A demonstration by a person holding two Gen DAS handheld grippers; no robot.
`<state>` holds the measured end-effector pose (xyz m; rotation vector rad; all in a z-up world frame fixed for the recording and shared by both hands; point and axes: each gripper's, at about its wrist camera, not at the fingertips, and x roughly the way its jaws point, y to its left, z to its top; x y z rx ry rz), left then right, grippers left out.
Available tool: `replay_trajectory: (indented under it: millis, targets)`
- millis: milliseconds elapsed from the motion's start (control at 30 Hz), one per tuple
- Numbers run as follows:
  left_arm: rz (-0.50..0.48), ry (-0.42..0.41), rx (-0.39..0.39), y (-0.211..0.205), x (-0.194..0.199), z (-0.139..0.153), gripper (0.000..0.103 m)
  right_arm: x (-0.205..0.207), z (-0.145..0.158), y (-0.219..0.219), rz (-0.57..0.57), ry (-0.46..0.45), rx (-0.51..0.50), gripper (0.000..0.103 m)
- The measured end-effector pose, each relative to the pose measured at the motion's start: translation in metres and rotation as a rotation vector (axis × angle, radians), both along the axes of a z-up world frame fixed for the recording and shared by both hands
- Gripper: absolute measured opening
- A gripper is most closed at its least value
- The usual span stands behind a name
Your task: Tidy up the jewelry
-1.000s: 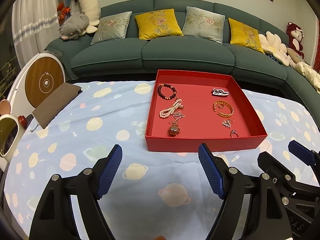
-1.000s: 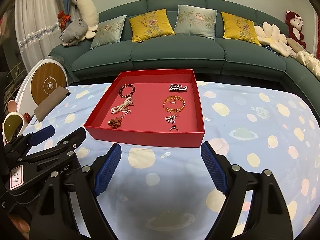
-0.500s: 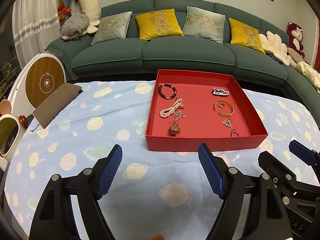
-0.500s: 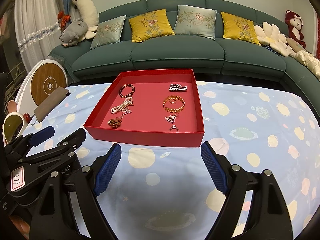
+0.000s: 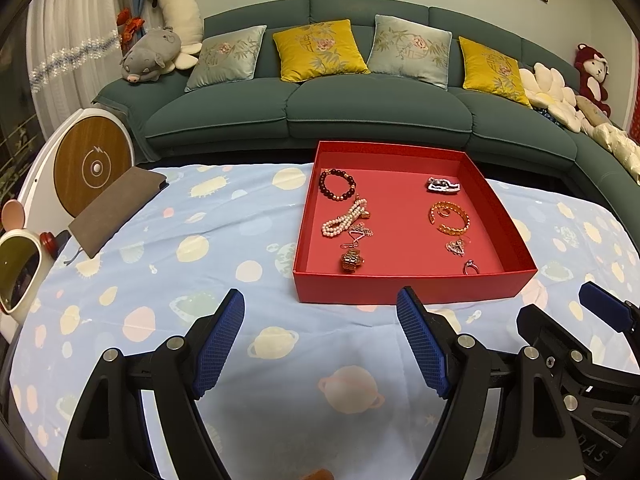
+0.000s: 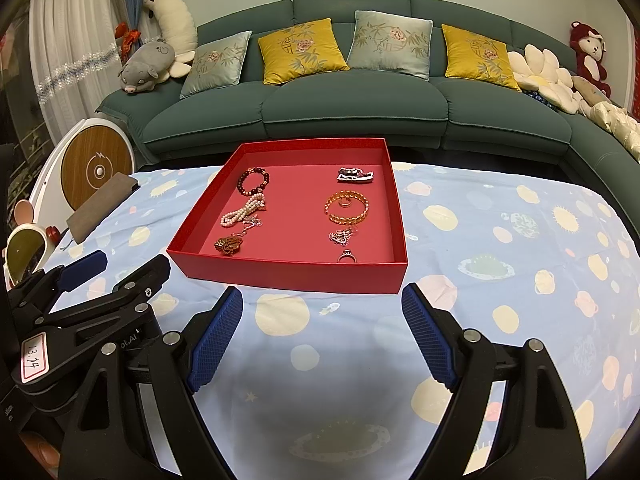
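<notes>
Left gripper (image 5: pixel 320 336): released, empty, resting short of the red tray (image 5: pixel 404 289).
Right gripper (image 6: pixel 322 330): released too, nothing grasped.
Jewelry: in two columns beyond the fingertips, probably for sorting.

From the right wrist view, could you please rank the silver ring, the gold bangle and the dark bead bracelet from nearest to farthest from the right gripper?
1. Silver ring: by the red tray's near wall, right column, closest to the right gripper.
2. Gold bangle: mid-tray, right column, behind the ring.
3. Dark bead bracelet: far left part of the tray.
</notes>
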<state>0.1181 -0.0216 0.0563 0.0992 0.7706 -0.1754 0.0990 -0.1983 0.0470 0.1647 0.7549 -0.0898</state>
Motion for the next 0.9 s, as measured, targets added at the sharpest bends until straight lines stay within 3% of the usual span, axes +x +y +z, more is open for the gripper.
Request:
replay_trajectory:
  millis: [900]
  targets:
    - [0.014, 0.021, 0.007, 0.0004, 0.001, -0.005, 0.076, -0.0019, -0.0044, 0.0012, 0.0, 0.009, -0.013, 0.079]
